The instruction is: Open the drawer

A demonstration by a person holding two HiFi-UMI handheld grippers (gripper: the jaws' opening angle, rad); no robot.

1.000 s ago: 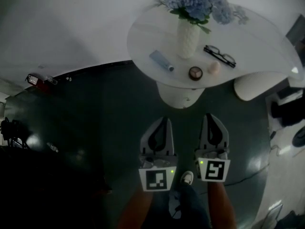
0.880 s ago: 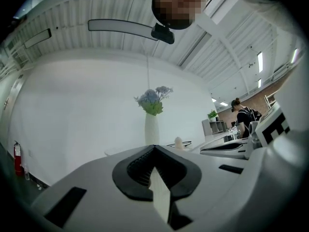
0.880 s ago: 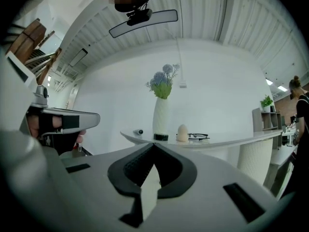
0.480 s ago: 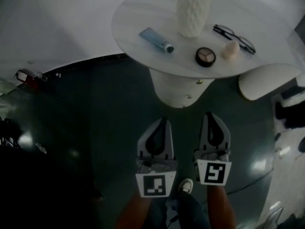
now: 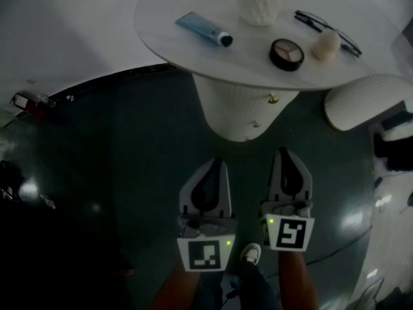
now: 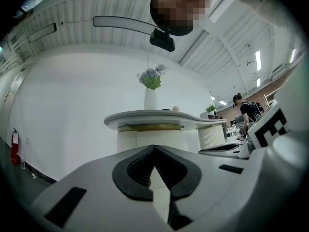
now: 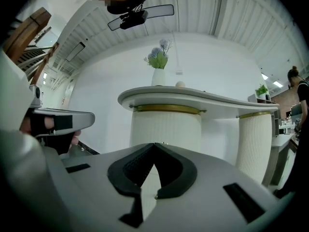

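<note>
A white ribbed pedestal carries the round white table top. Two small gold knobs mark the drawer fronts on its side. My left gripper and right gripper hang side by side over the dark floor, both pointing at the pedestal and well short of it. Both are shut with nothing between the jaws. The left gripper faces the pedestal in its own view. In the right gripper view the gripper lines up with the pedestal.
On the table top lie a blue tube, a make-up compact, glasses and a peach-coloured sponge beside a white vase. A second ribbed white stand is at the right, a red fire extinguisher by the left wall.
Both grippers have sunk together, still shut and side by side. The table top has slid up the head view and looms larger; the flowers have left the frame and the pedestal's knobs show.
</note>
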